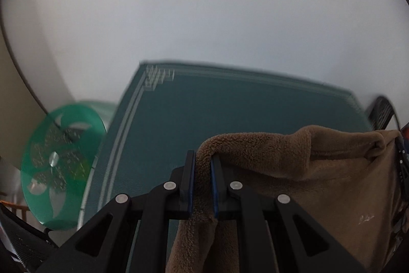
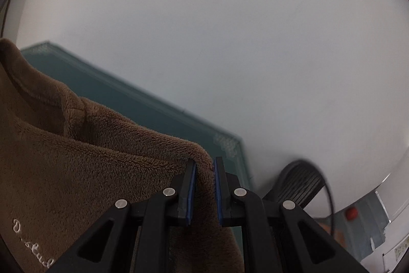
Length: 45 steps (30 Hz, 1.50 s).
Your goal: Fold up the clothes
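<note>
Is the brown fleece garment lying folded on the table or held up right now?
Held up, unfolded: the brown fleece garment hangs from the left gripper and right gripper, each clamped on an upper corner above the teal mat.

L gripper: fingers nearly parallel, closed to a narrow gap w/ brown fleece garment pinched between the blue pads; pointing fwd and slightly upward, lifted clear of the tabletop. R gripper: same config, fingers clamped on another part of the garment's top edge (fabric fills the gap, drapes below). Both grippers level w/ each other, approx. Hands not in view.
</note>
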Each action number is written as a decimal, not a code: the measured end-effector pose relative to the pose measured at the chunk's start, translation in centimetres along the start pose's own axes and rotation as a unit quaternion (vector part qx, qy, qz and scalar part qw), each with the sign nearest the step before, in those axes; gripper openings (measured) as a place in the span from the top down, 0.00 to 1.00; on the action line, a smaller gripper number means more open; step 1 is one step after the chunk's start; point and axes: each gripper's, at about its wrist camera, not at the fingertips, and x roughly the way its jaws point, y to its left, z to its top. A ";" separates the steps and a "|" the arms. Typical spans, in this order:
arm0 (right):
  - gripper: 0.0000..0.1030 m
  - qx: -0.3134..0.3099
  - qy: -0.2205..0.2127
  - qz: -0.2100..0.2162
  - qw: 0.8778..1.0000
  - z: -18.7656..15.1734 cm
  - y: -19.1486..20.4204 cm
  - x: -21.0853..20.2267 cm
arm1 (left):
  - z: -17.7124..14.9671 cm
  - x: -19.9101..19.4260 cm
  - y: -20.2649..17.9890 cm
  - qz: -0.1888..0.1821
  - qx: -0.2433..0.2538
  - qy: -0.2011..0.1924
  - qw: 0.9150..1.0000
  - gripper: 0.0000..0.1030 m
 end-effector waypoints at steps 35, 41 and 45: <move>0.41 0.047 0.134 0.240 0.960 4.0 1.6 5.5 | -2.7 -0.3 0.3 0.039 0.078 0.047 0.995 0.40; 0.64 0.085 0.194 0.287 0.934 3.3 4.8 6.7 | -4.4 0.2 1.0 0.036 0.072 0.068 0.994 0.40; 0.74 0.097 0.195 0.298 0.929 3.3 4.7 7.1 | -4.9 0.3 0.9 0.030 0.064 0.071 0.995 0.40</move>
